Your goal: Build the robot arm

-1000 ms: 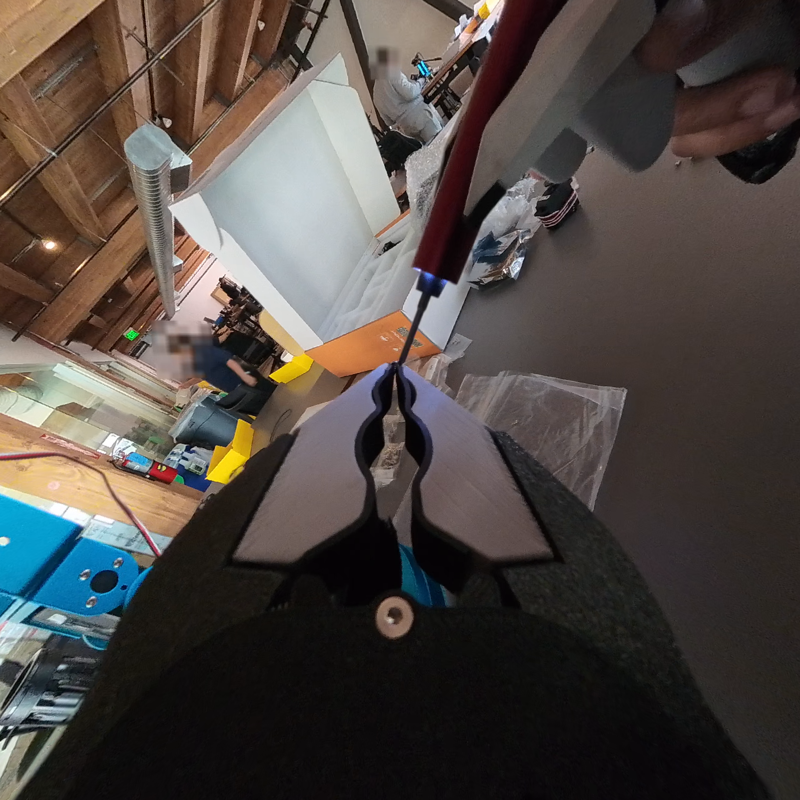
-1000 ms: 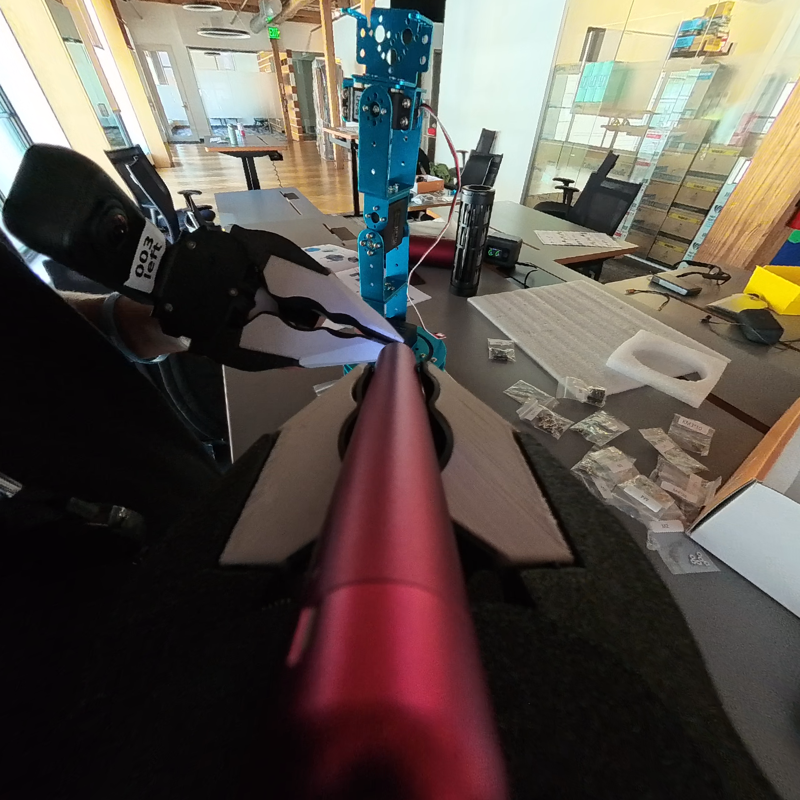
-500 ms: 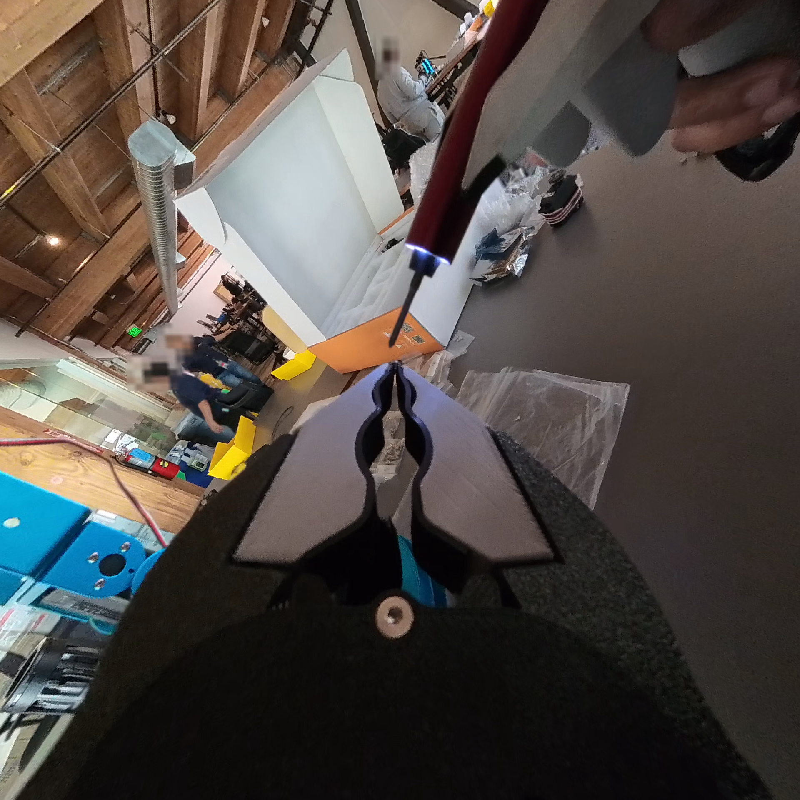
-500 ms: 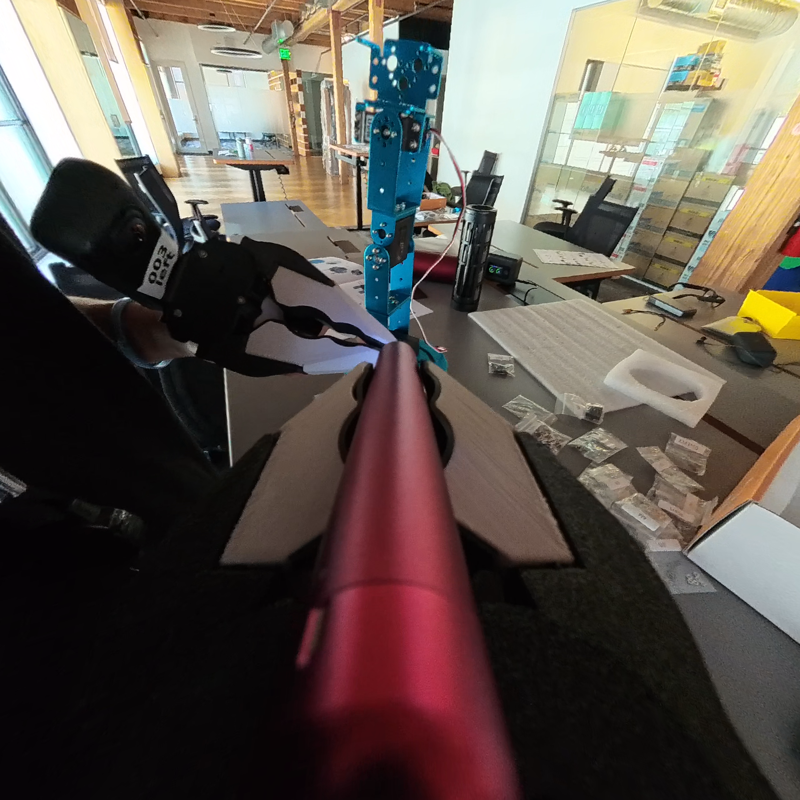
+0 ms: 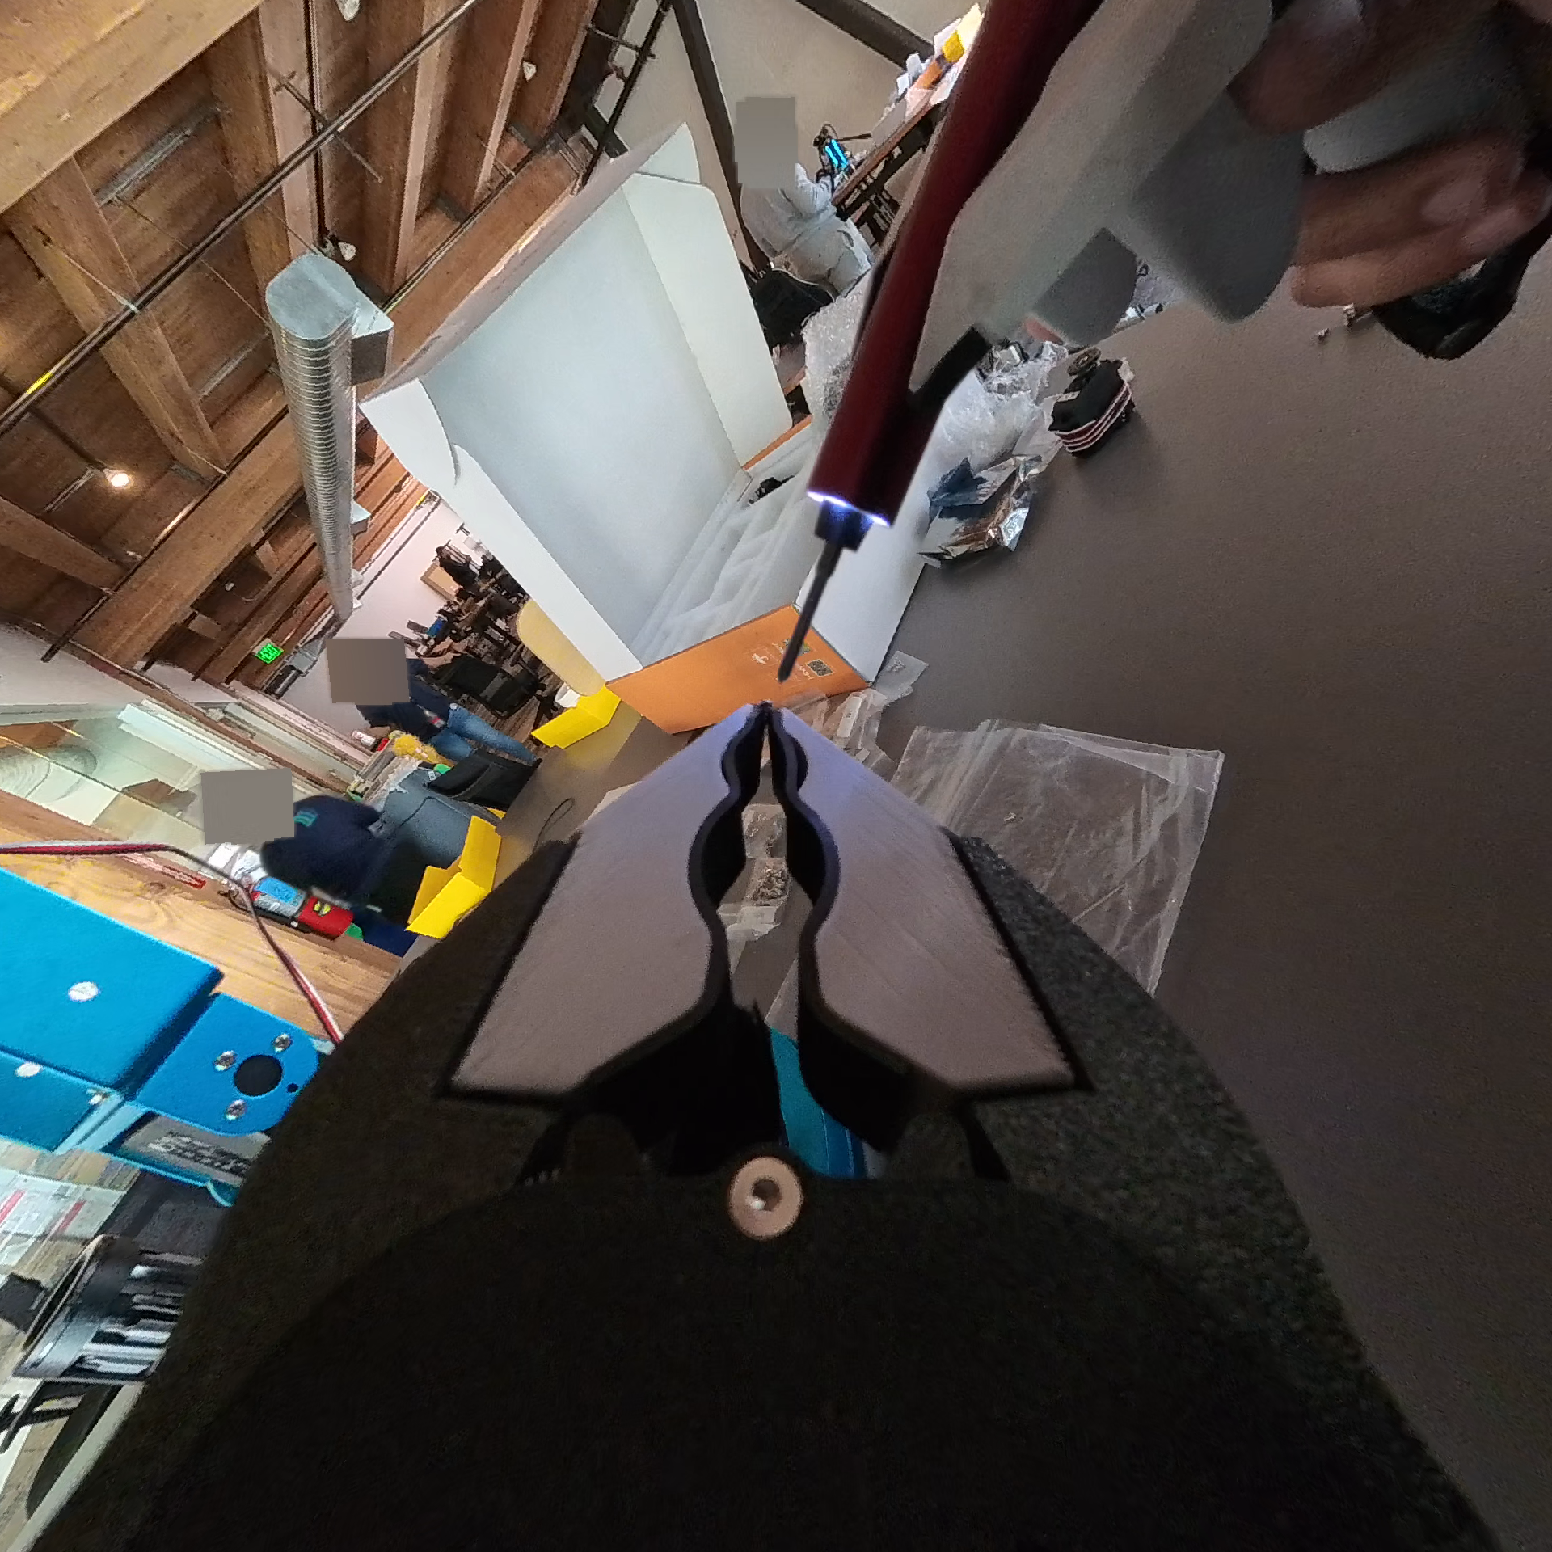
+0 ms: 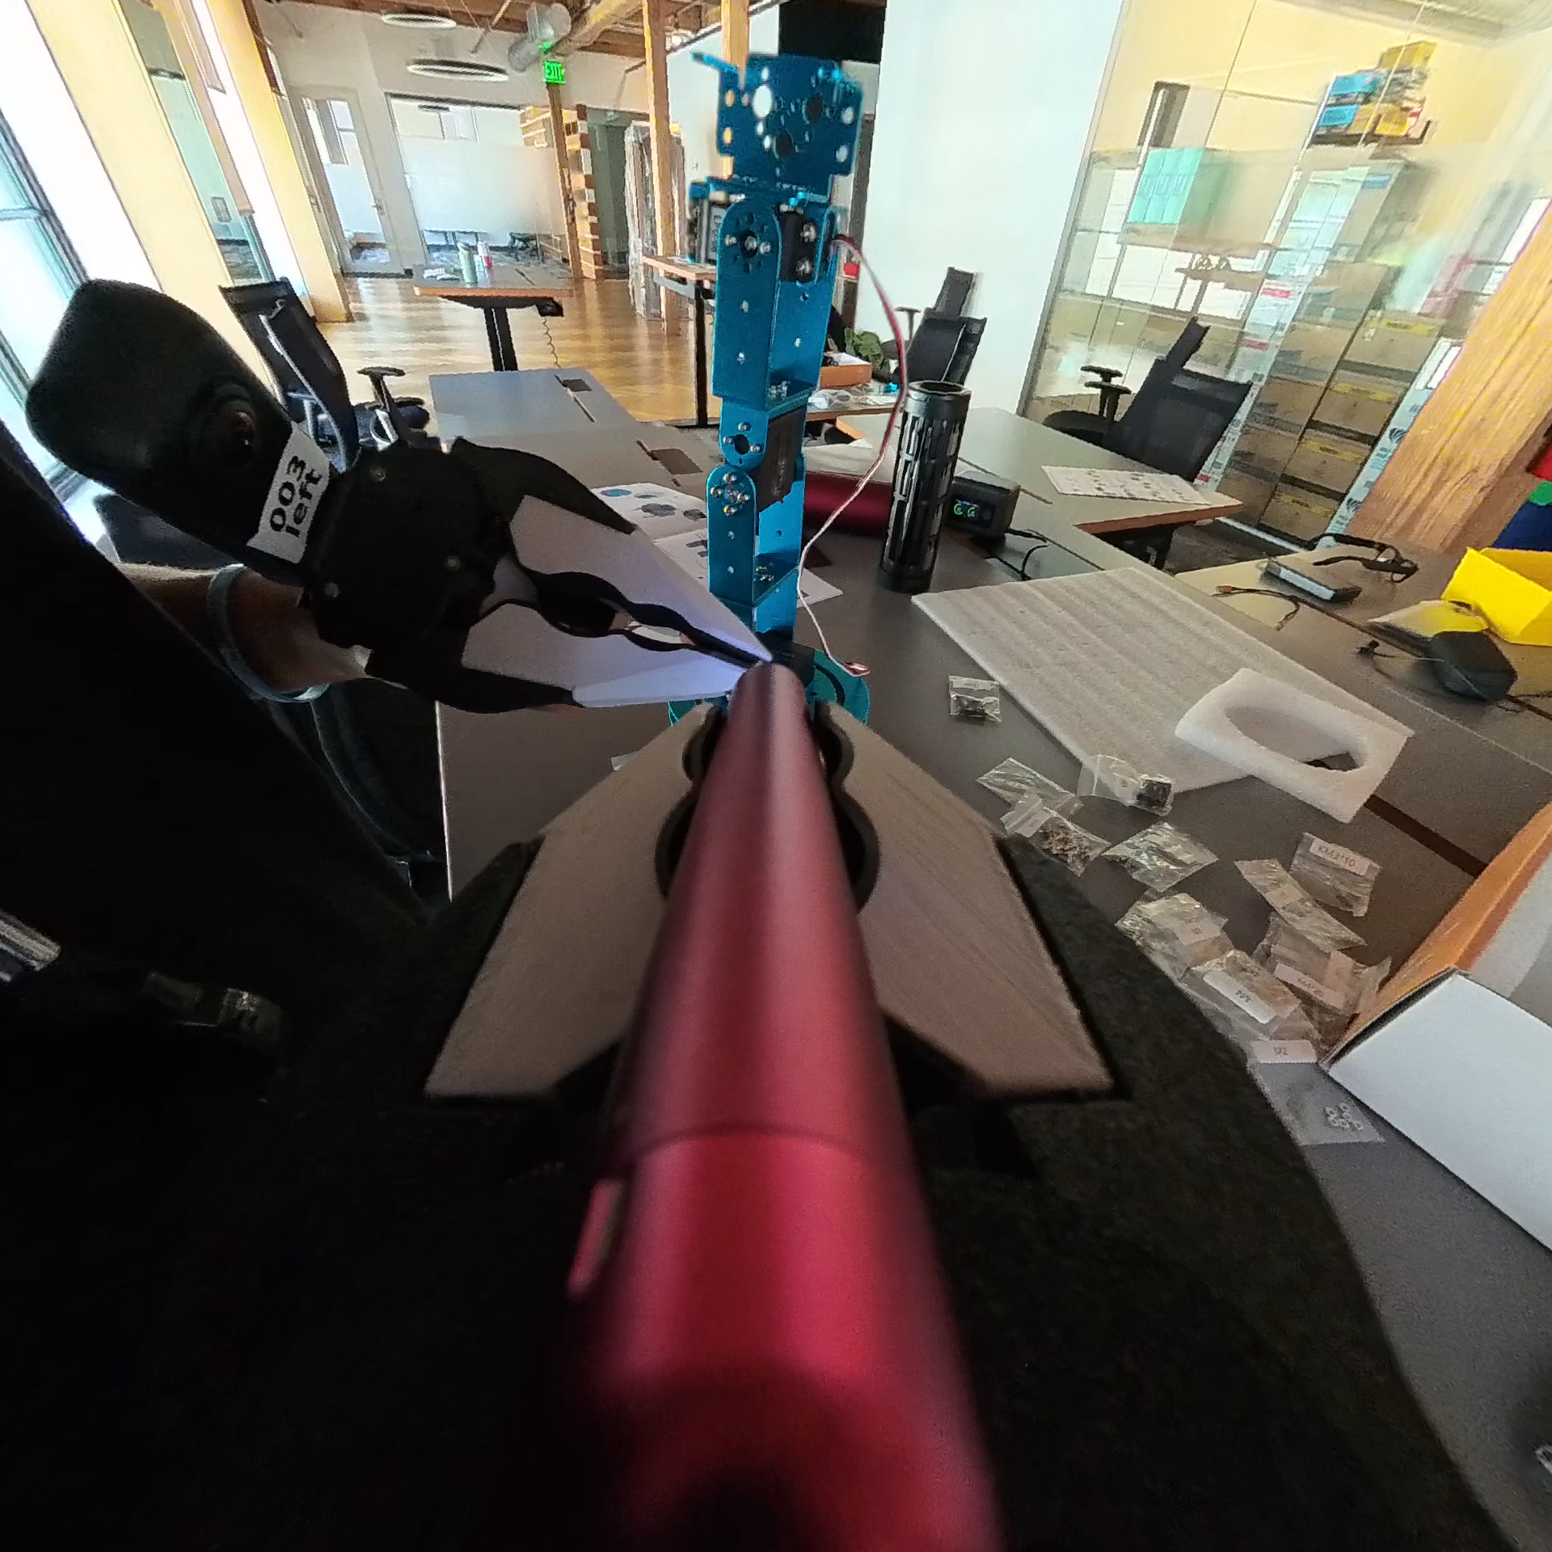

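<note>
left wrist view: left gripper (image 5: 762, 714) clenched, tips meeting, possibly pinching something tiny. red electric screwdriver (image 5: 903, 336) bit hovers just above, apart.

right wrist view: right gripper (image 6: 760, 722) grasps the screwdriver (image 6: 756, 966), aimed toward the blue robot arm (image 6: 768, 403) on the grey table (image 6: 966, 672).

Matt red metal screwdriver (image 6: 756, 1050), glossy blue metal arm (image 6: 768, 403), clear crinkled plastic bags (image 6: 1234, 907), white foam block (image 6: 1293, 747), smooth grey table (image 5: 1344, 672).

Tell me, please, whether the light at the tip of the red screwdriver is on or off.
On. A bright white ring glows at the front end of the red screwdriver, just above its dark bit, in the left wrist view.
</note>
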